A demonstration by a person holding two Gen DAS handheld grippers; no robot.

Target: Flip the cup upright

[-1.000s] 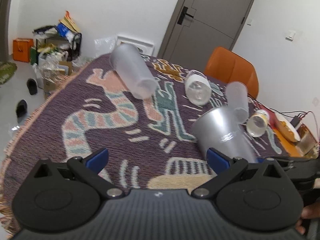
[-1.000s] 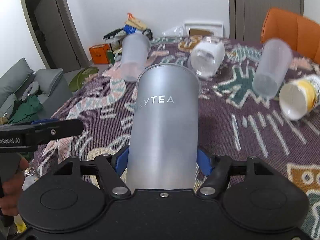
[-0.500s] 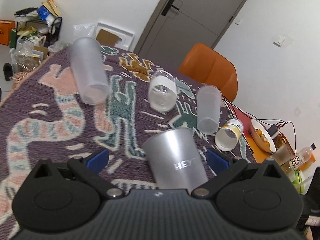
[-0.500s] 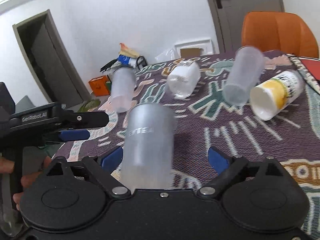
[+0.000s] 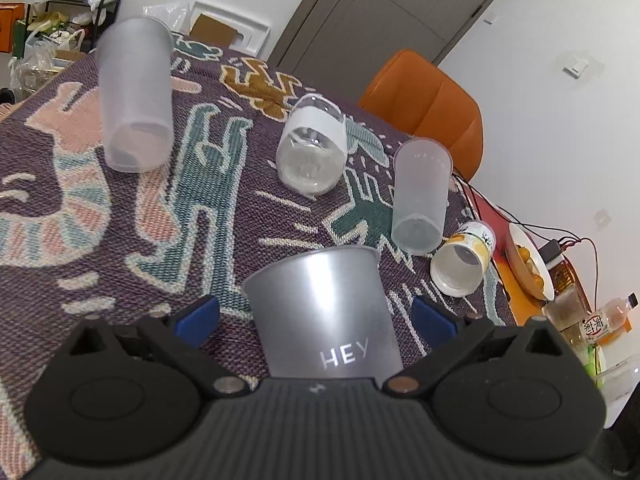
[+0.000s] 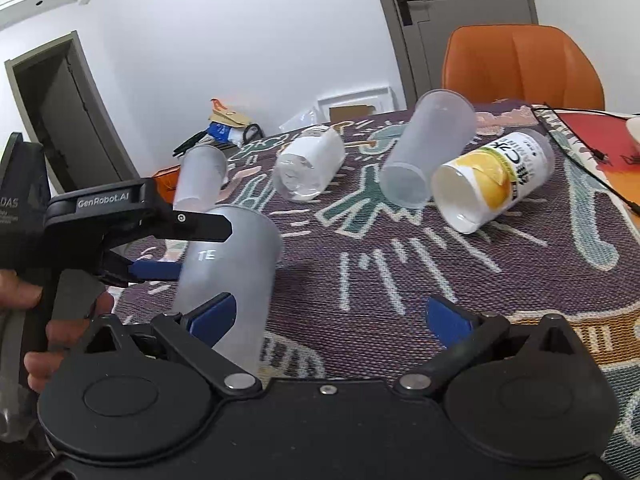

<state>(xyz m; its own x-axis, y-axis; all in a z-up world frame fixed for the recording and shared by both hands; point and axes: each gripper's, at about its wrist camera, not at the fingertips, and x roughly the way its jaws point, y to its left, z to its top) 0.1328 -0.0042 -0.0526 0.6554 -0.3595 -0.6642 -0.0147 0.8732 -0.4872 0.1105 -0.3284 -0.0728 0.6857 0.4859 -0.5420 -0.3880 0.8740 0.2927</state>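
Left wrist view, left to right. Frosted cup [image 5: 134, 96] at 11 o'clock, lying on the patterned cloth [image 5: 224, 208], mouth toward the camera. Clear cup with white label [image 5: 314, 144] at 12 o'clock, also on its side. Second frosted cup [image 5: 420, 196] at 1 o'clock, on its side; touching or just beside it, at 2 o'clock, a yellow-labelled cup [image 5: 464, 264], mouth toward the camera. Orange chair [image 5: 428, 100] behind the table.

Grey cup [image 5: 324, 312], lettering "HEY" visible, stands at 6 o'clock between the fingers of the left gripper [image 5: 316, 316]. Fingers spread wide; gaps visible on both sides of the cup, no contact.

Right wrist view, left to right. Left gripper [image 6: 160, 248] enters from 9 o'clock, its upper finger crossing in front of the grey cup [image 6: 232, 272]. Cup sits at 8 o'clock, tilted slightly in this view, wide end up. Right gripper [image 6: 328, 316] jaws apart; left blue pad [image 6: 210, 316] overlaps the cup's lower wall, contact cannot be told. Right pad [image 6: 446, 316] well apart from it.
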